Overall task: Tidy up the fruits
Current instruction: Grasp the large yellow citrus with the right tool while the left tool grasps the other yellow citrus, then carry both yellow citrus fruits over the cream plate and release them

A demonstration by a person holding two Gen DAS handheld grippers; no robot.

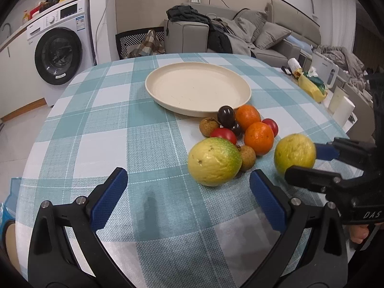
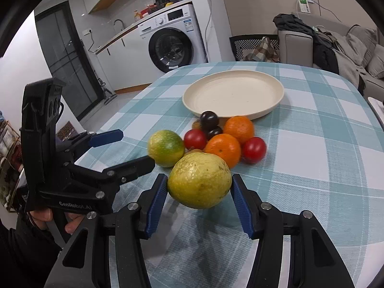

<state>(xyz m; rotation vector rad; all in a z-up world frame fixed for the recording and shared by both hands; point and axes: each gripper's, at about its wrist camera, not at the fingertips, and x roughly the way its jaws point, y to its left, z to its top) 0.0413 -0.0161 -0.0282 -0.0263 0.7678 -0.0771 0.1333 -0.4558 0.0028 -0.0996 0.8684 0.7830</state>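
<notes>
My right gripper is shut on a round yellow fruit, its blue pads pressed on both sides; the left wrist view shows that fruit in the right gripper at the right. My left gripper is open just short of a yellow-green fruit, with nothing between its fingers. From the right wrist view the left gripper sits left of that fruit. Behind lie two oranges, red tomatoes, dark plums and brown longans. A cream plate stands beyond, bare.
The table has a teal checked cloth and a rounded edge. A yellow bag and a white kettle stand past its right side. A washing machine and a grey sofa lie beyond.
</notes>
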